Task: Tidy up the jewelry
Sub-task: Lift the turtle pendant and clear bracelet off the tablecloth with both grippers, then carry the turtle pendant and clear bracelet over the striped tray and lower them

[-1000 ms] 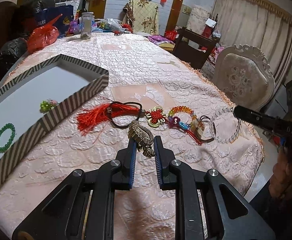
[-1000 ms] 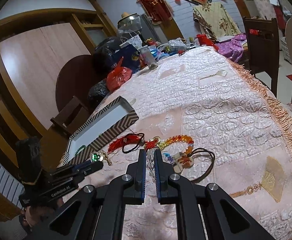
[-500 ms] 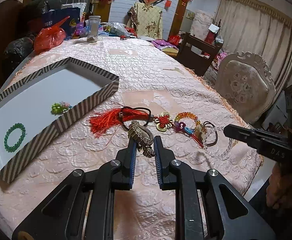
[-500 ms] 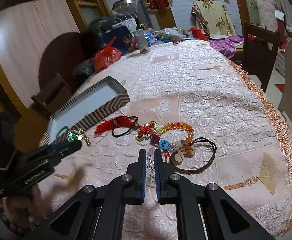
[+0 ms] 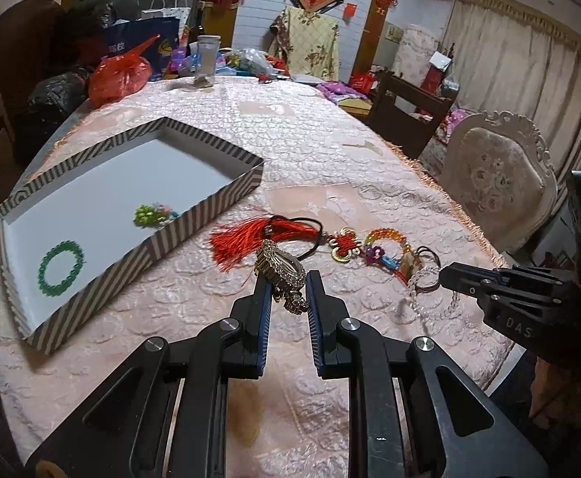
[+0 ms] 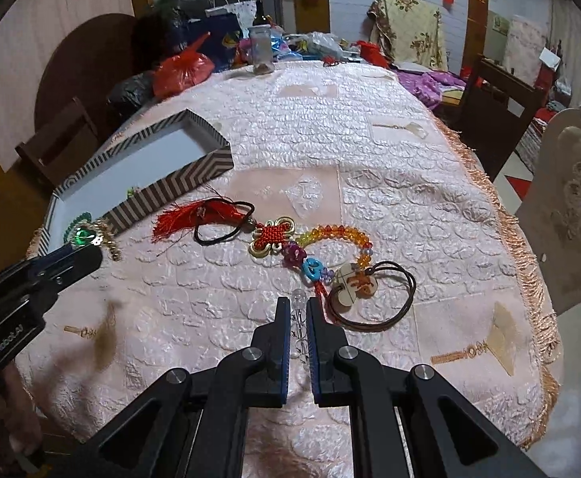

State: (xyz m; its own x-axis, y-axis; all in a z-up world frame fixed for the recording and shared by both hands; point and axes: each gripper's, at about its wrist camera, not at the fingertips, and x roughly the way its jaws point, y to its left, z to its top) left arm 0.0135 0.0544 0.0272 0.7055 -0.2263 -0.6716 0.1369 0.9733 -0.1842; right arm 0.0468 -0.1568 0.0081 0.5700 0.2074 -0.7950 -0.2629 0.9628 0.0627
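I hold gold brooch [image 5: 280, 275] pinched in left hand-held gripper [image 5: 287, 290] | right hand-held gripper [image 6: 298, 320] clamps clear bead bracelet [image 6: 298, 318] | carry both left, over striped box [image 5: 194, 221] rim, release low.

At the far end of your counter [image 5: 330, 151], draped in pink quilted cloth, a clear jar [image 5: 205, 61] stands beside a red plastic bag [image 5: 119, 75] to its left. To your right sit an ornate pale chair [image 5: 497, 175] and a dark wooden chair [image 5: 409, 107].
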